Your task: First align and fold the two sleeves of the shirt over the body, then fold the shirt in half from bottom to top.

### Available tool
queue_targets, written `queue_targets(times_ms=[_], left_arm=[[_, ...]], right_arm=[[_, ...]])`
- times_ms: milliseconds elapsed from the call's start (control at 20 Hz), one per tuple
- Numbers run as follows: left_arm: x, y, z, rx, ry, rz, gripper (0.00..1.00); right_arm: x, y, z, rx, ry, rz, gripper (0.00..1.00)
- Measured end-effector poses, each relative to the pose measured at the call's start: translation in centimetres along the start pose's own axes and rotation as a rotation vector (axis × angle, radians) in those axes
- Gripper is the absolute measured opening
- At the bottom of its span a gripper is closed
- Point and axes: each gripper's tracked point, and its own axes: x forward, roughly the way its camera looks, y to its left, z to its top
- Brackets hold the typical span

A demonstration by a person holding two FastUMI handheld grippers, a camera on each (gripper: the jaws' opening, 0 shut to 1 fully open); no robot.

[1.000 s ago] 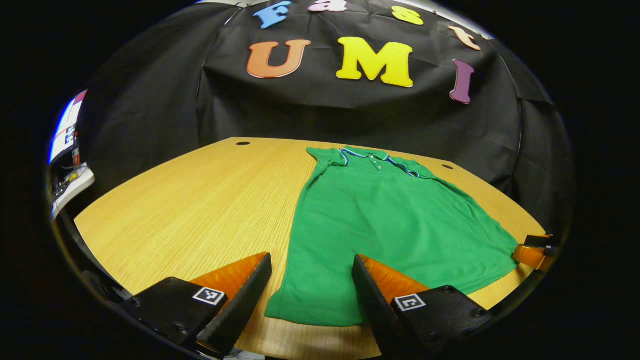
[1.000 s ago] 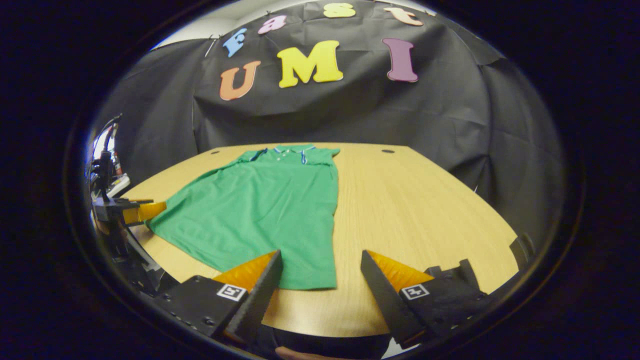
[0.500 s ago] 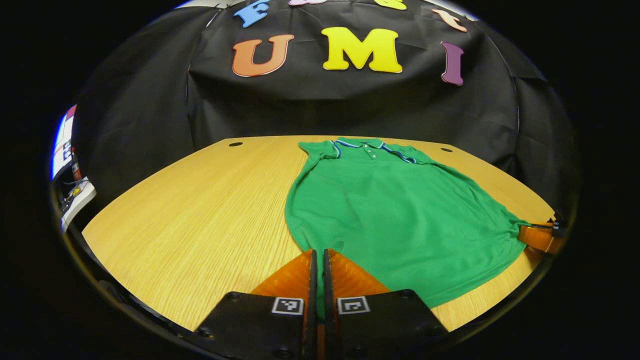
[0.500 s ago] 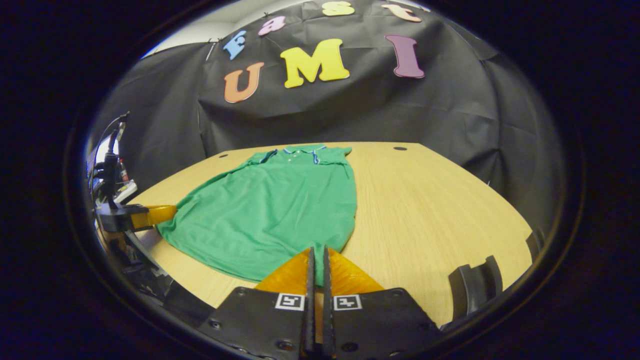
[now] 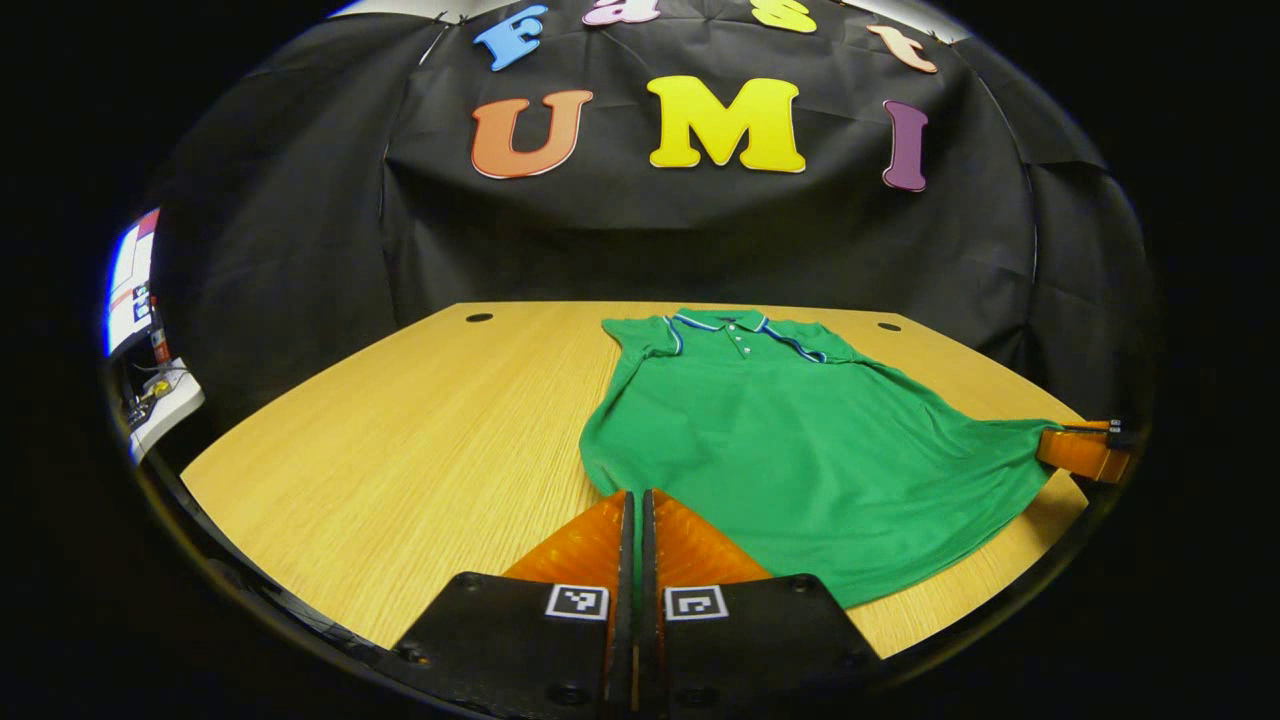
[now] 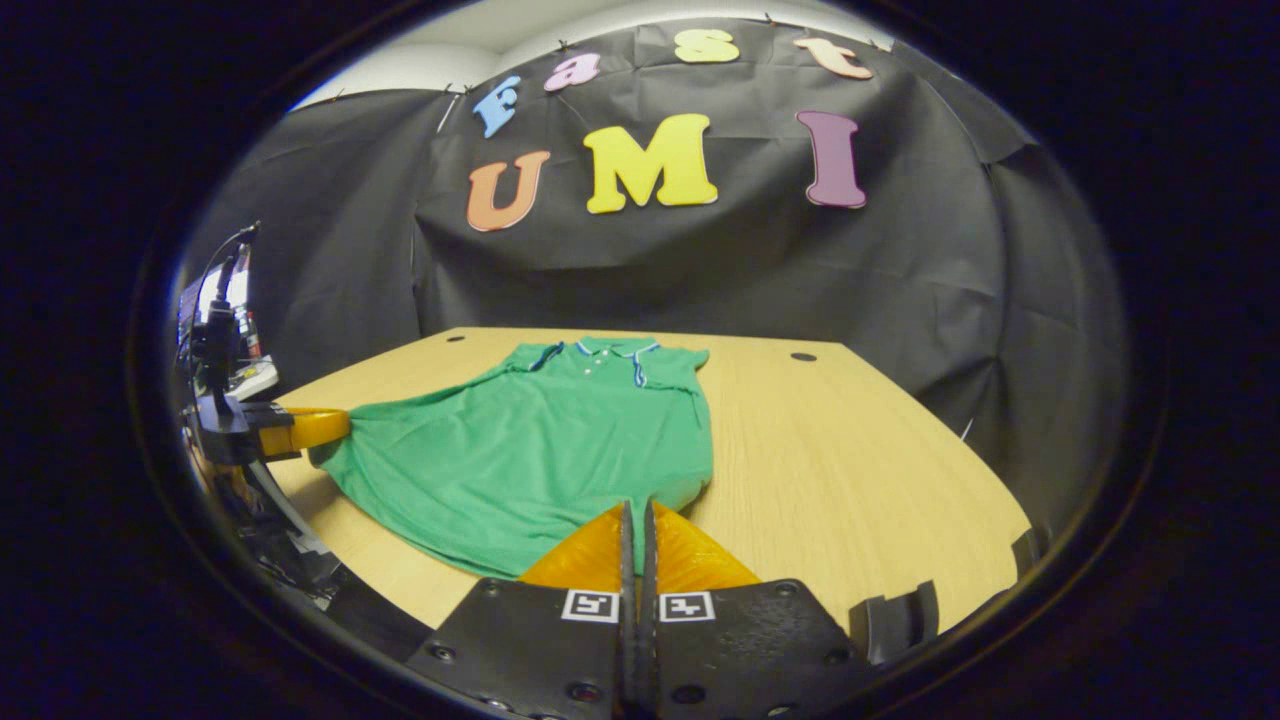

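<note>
Shirt (image 5: 800, 450): green polo, lying face up on the wooden table (image 5: 420, 440), collar (image 5: 740, 325) at the far edge toward the black cloth wall (image 5: 640, 240). Both sleeves already lie folded in over the body; outline is narrow at the shoulders.

Hem: near edge is raised off the table at both bottom corners, fabric pulled taut between them, with a shallow sag in the middle; in the right gripper view the shirt (image 6: 540, 460) shows the same lifted hem.

Left gripper (image 5: 636, 505): fingers pressed together with the hem corner pinched between them; a thin strip of green cloth runs down the slit between the fingers. In the right gripper view it (image 6: 335, 425) shows at the far left edge, tip meeting the other hem corner.

Right gripper (image 6: 636, 512): fingers closed tight on its own hem corner, green cloth emerging just ahead of the tips. In the left gripper view it (image 5: 1050, 445) sits at the far right edge, with the cloth drawn into a point at its tip.

Table: bare light wood either side of the shirt; two dark round holes (image 5: 479, 317) near the back edge.

Surroundings: cluttered equipment (image 6: 215, 340) at the left rim beyond the table.
</note>
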Motion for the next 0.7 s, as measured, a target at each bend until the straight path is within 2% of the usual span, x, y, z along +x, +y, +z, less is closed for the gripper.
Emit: queue_targets(times_ms=[350,550,700], left_arm=[[3.0,0.8,7.7,0.04,-0.098,0.014,0.08],[6.7,0.9,13.5,0.085,-0.165,0.009,0.08],[11.1,1.6,17.6,0.102,-0.203,0.015,0.07]], right_arm=[[3.0,0.3,9.4,-0.09,-0.168,-0.019,0.02],[6.0,0.3,15.7,-0.092,-0.226,-0.004,0.0],[9.5,-0.6,20.6,-0.096,-0.279,-0.027,0.0]])
